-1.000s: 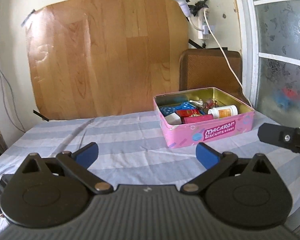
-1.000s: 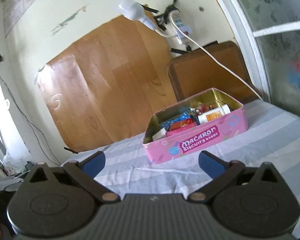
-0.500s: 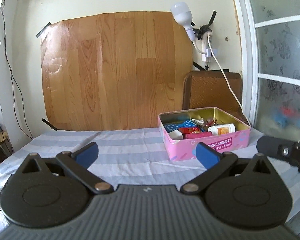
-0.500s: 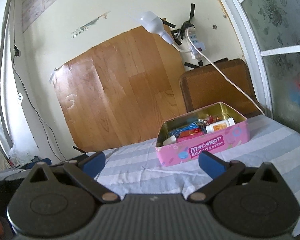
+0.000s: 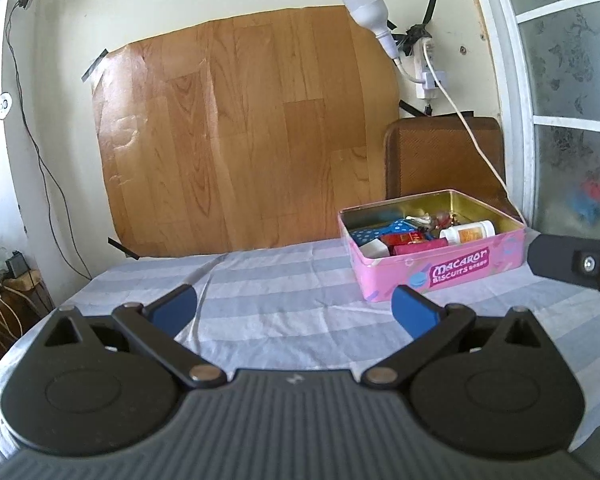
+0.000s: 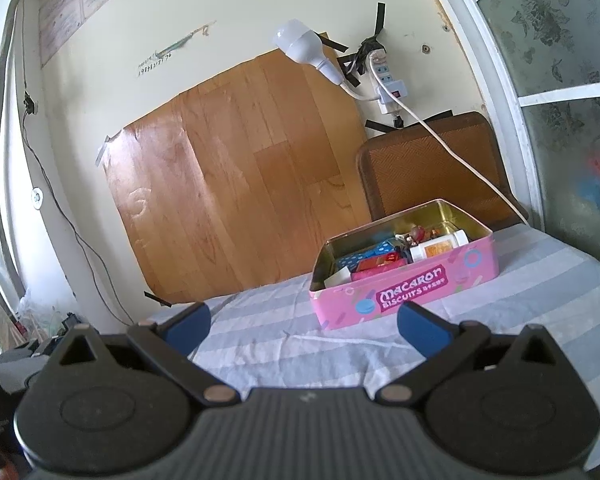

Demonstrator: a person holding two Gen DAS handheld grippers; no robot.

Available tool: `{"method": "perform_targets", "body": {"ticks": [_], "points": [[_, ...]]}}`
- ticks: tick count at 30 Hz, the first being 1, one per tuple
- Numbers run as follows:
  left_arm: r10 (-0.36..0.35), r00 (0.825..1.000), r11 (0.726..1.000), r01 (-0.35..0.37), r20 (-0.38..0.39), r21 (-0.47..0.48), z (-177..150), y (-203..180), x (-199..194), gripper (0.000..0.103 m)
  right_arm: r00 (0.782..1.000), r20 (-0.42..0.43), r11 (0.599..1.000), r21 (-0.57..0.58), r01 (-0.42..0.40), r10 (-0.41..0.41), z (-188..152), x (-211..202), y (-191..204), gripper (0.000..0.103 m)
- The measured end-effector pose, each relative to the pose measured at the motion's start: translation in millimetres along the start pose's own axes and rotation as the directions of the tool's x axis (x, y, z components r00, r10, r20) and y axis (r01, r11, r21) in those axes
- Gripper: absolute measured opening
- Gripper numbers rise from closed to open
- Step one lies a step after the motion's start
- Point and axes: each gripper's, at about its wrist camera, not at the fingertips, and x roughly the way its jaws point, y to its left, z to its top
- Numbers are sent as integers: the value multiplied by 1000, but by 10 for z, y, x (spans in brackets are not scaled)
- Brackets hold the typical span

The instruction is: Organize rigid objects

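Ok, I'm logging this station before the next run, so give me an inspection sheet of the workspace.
Surface: striped cloth, wrinkled, bare in front of the tin.
Job's things: pink biscuit tin open, holding a white bottle, red and blue boxes.
Clutter: nothing seen on the cloth.
Grippers: left tool and right tool open, empty.
Cables: white cord runs from the wall socket down behind the tin.
Surroundings: wood-pattern sheet taped to the wall, bulb, frosted window.
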Motion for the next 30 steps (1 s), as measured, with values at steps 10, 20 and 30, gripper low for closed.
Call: {"method": "perform_targets", "body": {"ticks": [10, 20, 30], "points": [[-1, 1000, 1000, 1, -26, -17, -45, 92, 42, 103, 1000, -11, 1000, 5, 5, -5, -41, 45, 28, 103], [-51, 995, 998, 47, -88, -45, -122, 140, 107, 103, 999, -32, 1000, 2, 13, -12, -96, 131, 49, 103], [-83, 986, 996, 76, -148, -54, -205, 158, 282, 103, 997, -74, 1000, 8, 13, -12, -160, 346, 44, 103]]}}
